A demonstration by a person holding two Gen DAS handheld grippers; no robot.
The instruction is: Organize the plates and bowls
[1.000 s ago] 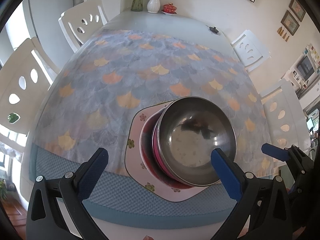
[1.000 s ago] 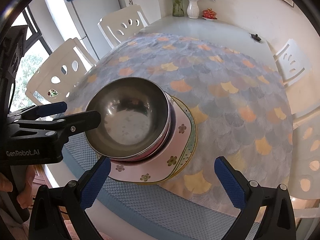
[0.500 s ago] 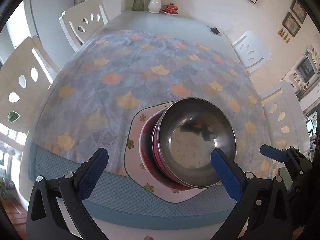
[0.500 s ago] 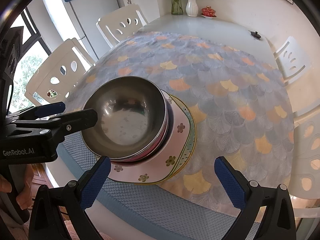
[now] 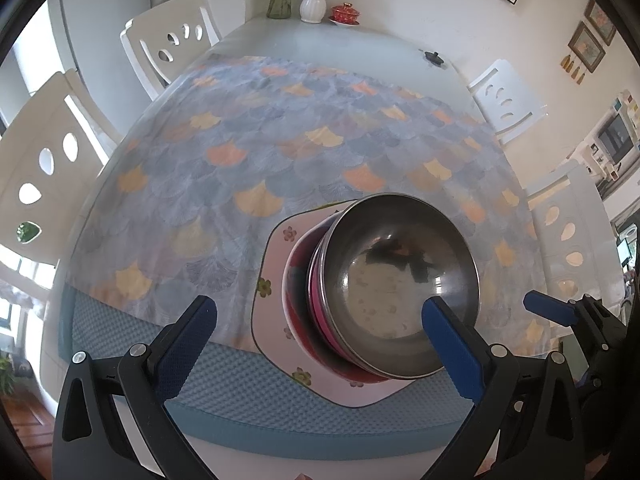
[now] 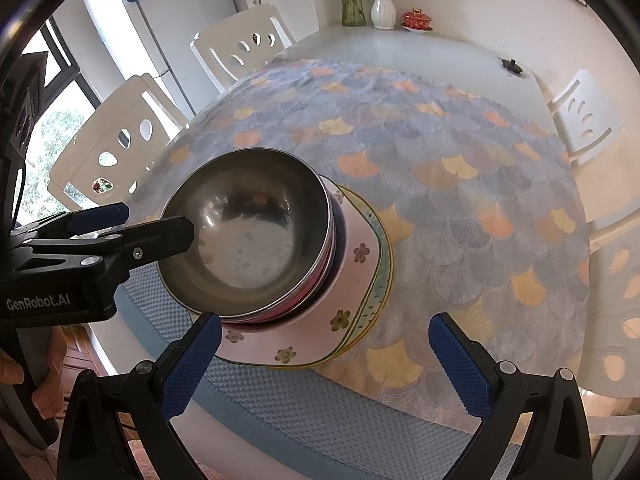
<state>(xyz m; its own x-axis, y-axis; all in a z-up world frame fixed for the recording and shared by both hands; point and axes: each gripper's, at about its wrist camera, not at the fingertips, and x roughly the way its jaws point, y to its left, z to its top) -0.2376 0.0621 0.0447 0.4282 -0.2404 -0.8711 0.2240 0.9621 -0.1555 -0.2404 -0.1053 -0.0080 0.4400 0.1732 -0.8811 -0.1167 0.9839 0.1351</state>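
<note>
steel bowl [image 5: 394,288] hiding nested bowls, left tool [image 5: 324,328] spread, plates [image 6: 352,280] partly covered

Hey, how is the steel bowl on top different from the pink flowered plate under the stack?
The steel bowl is deep, round and plain shiny metal; the pink plate is flat, angular-edged and printed with small flowers. The steel bowl sits at the top of the stack, nested in a red bowl; the pink plate lies near the bottom, on a green-rimmed plate. Both are empty and neither is gripped.
</note>
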